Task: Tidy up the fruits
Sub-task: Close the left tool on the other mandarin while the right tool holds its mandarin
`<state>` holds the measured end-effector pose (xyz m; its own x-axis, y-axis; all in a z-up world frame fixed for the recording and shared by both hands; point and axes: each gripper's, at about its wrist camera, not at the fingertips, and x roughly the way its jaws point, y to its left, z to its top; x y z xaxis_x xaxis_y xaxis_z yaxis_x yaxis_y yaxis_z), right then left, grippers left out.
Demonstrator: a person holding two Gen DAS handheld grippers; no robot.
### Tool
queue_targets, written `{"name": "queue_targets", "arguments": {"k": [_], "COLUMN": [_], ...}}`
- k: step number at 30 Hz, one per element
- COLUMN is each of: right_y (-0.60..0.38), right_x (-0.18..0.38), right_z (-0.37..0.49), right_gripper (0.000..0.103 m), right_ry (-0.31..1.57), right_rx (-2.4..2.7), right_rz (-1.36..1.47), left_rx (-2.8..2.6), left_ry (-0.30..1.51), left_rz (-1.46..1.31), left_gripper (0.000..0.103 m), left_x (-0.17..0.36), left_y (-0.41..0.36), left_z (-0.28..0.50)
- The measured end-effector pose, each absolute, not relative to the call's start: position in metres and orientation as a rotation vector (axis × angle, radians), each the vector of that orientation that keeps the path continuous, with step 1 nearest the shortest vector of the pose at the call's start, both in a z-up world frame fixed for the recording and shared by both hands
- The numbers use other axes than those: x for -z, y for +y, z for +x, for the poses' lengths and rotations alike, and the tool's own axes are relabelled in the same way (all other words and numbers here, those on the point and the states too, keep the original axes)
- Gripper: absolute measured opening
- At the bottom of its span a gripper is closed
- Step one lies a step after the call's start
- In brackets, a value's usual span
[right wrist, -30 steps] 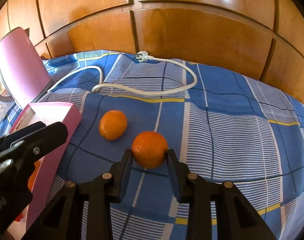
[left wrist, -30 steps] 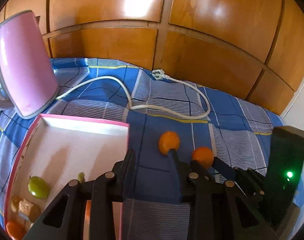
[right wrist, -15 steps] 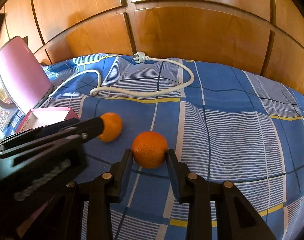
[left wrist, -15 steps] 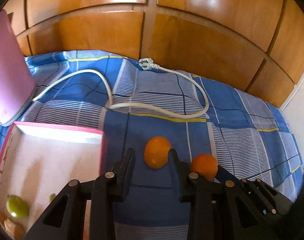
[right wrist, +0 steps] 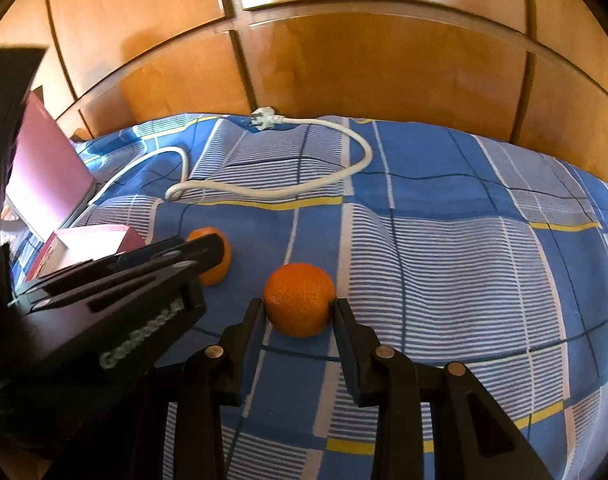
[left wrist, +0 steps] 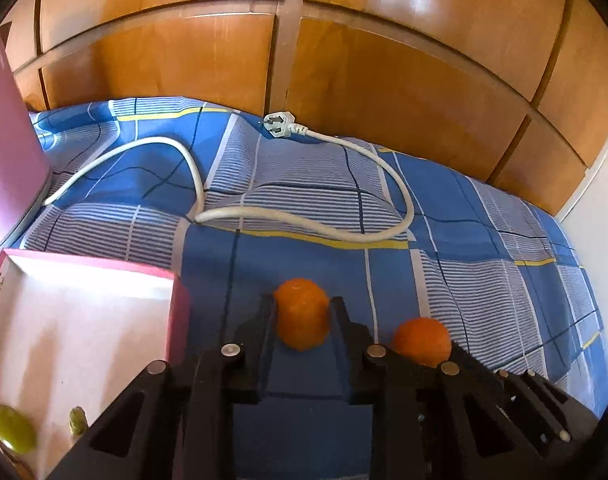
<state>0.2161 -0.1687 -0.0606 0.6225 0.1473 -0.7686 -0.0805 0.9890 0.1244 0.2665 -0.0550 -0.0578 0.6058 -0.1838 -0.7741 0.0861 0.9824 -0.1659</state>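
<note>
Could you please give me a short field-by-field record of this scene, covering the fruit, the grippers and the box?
left gripper: shut on left orange, jaws just closed
right gripper: shut on right orange
surface: blue checked cloth
pink box: open, left of oranges, green fruit inside
white cord: looped behind oranges
</note>
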Motion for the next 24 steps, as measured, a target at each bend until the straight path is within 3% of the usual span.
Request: {"name": "queue_targets", "arguments": {"k": [12, 15, 17, 24], "right_y": [-0.178, -0.183, -0.189, -0.214], "right_x": [0.058, 0.057, 0.057, 0.057], "right_z": [0.196, 0.184, 0.174, 0.135], "right_gripper": [0.035, 0.035, 0.035, 0.035], "right_ry": [0.908, 0.912, 0.915, 0.917], "right_rx": [-0.096, -0.091, -0.087, -0.073], "right_rz": [0.072, 0.068, 0.069, 0.091], "left_rx": [0.151, 0.151, 0.156, 0.204], "left_ry": [0.939, 0.942, 0.952, 0.965], "left_rz": [-0.139, -0.112, -0.110, -0.146], "left_gripper": [0.023, 0.020, 0.011, 0.010], "left_x": [0.060, 0.062, 0.064, 0.069], "left_y": [-0.048, -0.052, -0.052, -0.054], "left_z": [0.225, 0.210, 0.199, 0.159]}}
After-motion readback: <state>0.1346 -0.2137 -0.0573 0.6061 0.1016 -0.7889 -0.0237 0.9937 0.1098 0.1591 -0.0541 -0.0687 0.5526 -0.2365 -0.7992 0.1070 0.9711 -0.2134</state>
